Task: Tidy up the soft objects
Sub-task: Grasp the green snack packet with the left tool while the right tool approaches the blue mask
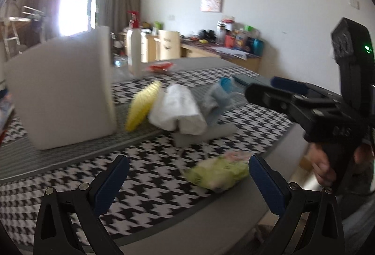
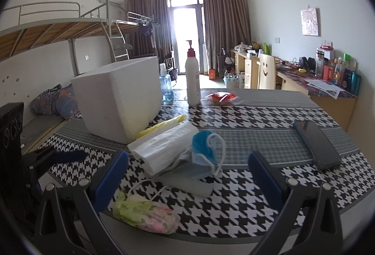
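Note:
A white foam box (image 2: 119, 95) stands on the houndstooth tablecloth (image 2: 246, 198); it also shows in the left wrist view (image 1: 61, 95). Beside it lie a yellow ridged item (image 1: 143, 105), a white plastic-wrapped roll (image 2: 164, 147), a blue face mask (image 2: 204, 145) and a grey cloth (image 2: 189, 182). A green and pink tissue pack (image 2: 145, 212) lies at the table's front edge, also in the left wrist view (image 1: 220, 173). My left gripper (image 1: 187, 182) is open and empty, just left of the pack. My right gripper (image 2: 187, 180) is open and empty, over the grey cloth.
A white pump bottle (image 2: 192, 81), a blue-liquid bottle (image 2: 166, 88) and a red packet (image 2: 221, 97) stand at the table's far side. A black phone (image 2: 316, 145) lies at the right. A desk with clutter (image 2: 328, 84) lines the right wall.

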`<state>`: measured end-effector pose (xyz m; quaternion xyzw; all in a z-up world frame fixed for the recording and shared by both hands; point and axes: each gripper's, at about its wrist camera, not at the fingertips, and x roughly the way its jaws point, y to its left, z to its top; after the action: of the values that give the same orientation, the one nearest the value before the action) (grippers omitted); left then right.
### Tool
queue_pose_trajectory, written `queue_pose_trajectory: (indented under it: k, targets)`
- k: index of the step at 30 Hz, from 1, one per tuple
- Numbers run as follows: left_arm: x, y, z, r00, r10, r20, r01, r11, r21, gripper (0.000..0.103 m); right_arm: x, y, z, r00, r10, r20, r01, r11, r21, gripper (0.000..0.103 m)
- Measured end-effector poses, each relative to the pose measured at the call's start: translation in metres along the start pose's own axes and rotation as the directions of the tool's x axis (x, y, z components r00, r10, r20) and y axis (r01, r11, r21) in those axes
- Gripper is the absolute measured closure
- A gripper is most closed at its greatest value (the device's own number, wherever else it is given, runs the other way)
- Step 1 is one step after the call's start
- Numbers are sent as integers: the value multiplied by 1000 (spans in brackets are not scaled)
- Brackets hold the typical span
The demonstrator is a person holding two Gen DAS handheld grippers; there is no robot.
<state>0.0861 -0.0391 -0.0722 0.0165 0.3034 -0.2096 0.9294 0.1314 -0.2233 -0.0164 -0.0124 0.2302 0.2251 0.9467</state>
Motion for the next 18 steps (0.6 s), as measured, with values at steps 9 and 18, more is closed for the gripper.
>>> queue_pose_trajectory:
  k: [9,18]
  targets:
    - [18,-20,-5,996,-67,-64,71,995,67,1,0,-17,-5,1000,-23,-11,24,999,32,0]
    - [29,-37,-3,990,-99,-97,112,983,147,11,-2,-24,-10,1000,-21,-19,22,998,59,0]
